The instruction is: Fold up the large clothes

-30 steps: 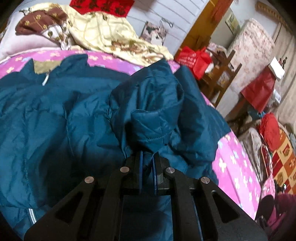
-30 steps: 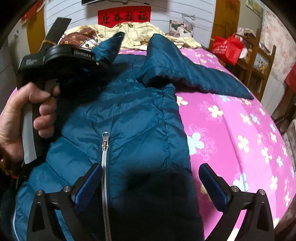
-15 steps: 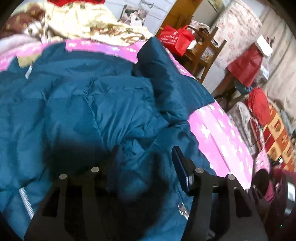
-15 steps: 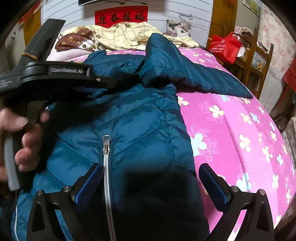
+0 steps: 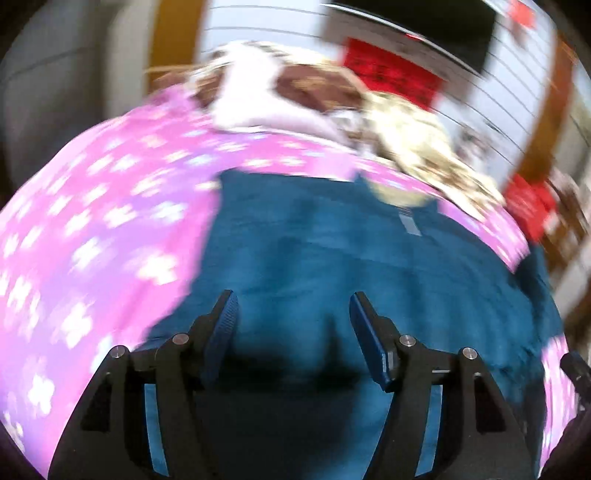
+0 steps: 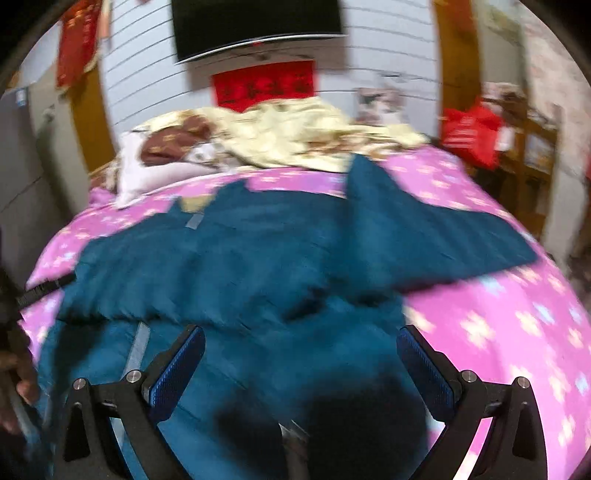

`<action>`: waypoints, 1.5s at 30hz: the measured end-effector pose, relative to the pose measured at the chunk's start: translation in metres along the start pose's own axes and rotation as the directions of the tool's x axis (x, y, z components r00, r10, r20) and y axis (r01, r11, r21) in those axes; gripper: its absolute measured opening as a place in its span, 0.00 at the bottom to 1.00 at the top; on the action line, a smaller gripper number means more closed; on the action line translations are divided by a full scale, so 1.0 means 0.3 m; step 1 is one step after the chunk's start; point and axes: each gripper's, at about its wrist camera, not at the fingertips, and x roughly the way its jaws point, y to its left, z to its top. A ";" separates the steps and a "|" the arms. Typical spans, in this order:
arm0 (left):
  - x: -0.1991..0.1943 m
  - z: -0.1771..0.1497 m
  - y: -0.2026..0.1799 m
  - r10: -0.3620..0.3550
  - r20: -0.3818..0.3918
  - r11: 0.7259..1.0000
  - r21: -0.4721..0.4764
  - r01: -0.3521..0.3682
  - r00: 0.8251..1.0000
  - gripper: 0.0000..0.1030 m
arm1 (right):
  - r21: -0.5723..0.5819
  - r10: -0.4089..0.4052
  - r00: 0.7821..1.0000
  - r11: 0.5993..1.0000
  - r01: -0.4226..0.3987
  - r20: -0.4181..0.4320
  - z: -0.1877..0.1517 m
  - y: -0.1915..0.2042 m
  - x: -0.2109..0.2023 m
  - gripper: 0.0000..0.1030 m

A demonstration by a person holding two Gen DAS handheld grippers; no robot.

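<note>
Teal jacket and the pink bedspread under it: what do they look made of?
Jacket: looks like a smooth synthetic shell, padded; it lies puffy, with a silver zipper. Motion blur hides any stitching. Bedspread: looks like soft matte woven cloth, pink with a pale flower print; fibre unclear.

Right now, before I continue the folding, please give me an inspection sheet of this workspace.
Surface: bed with pink flowered sheet.
Job's things: teal padded jacket spread on the sheet, one sleeve out to the right.
Clutter: cream quilt and pillow at the bed's head.
Grippers: left gripper open above the jacket; right gripper open, holding nothing.
Cables: nothing seen.
Surroundings: dark screen, red banner, red bag.
</note>
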 end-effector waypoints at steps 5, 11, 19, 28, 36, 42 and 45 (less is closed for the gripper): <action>0.116 -0.004 0.055 0.035 -0.087 0.998 -0.056 -0.040 0.996 0.61 | -0.058 0.063 0.995 0.996 -0.068 -0.081 0.061 0.101 0.269 1.00; 0.174 -0.025 0.025 0.109 -0.110 0.994 0.020 -0.107 0.988 0.65 | -0.009 0.030 0.970 0.999 -0.033 -0.240 -0.014 -0.012 0.411 1.00; 0.071 0.052 0.077 0.061 -0.016 0.996 -0.066 -0.062 0.998 0.65 | 0.024 0.004 0.994 1.000 -0.002 -0.105 0.070 0.018 0.309 1.00; 0.229 0.028 0.131 0.059 -0.193 0.995 -0.063 -0.072 0.979 0.76 | 0.035 -0.045 0.972 0.998 0.054 -0.232 0.172 -0.002 0.599 1.00; 0.198 0.022 0.139 0.054 -0.186 0.993 -0.097 -0.073 0.981 0.76 | 0.083 -0.058 0.990 0.994 0.069 -0.126 0.274 0.171 0.467 0.99; 0.209 0.013 0.117 0.085 -0.185 0.993 -0.060 -0.098 0.979 0.78 | -0.154 0.019 0.983 0.987 -0.048 -0.184 0.249 0.540 0.557 0.99; 0.209 0.016 0.122 0.081 -0.187 0.993 -0.065 -0.095 0.979 0.78 | -0.226 -0.061 0.965 0.974 0.002 -0.255 0.148 0.576 0.654 1.00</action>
